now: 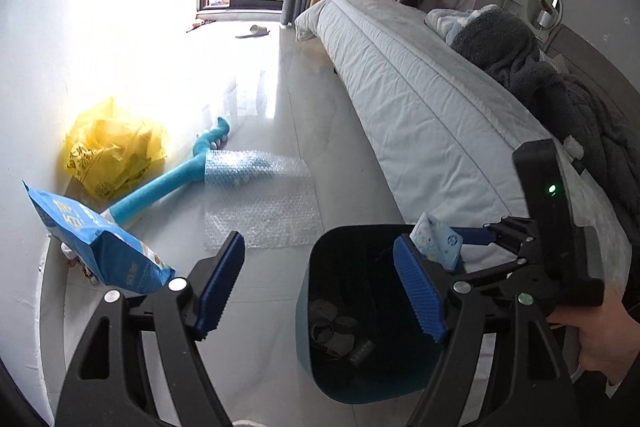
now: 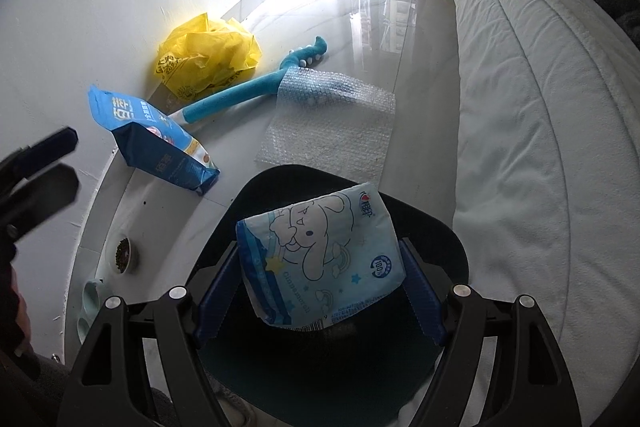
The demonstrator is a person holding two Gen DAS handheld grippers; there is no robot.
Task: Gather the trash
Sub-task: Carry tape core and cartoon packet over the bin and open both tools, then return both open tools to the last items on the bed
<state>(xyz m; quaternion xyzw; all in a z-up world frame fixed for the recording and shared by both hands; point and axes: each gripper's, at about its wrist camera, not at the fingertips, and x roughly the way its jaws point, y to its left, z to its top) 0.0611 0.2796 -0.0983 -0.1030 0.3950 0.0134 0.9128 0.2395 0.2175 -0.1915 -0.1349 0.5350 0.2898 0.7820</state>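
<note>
My right gripper [image 2: 320,283] is shut on a light blue tissue pack [image 2: 320,259] with a cartoon dog and holds it over the open dark trash bin [image 2: 448,251]. From the left wrist view the pack [image 1: 438,241] sticks up at the bin's far rim [image 1: 332,239], with the right gripper behind it. My left gripper [image 1: 320,291] is open and empty, above the bin's left rim. On the floor lie a bubble wrap sheet [image 1: 260,203], a crumpled yellow bag [image 1: 112,151] and a blue food bag [image 1: 100,247].
A blue foam toy [image 1: 160,191] lies partly under the bubble wrap. A bed [image 1: 420,115] runs along the right. The white wall [image 1: 60,47] is at the left. Small pet bowls [image 2: 122,255] sit by the wall. A slipper [image 1: 254,31] lies near the balcony door.
</note>
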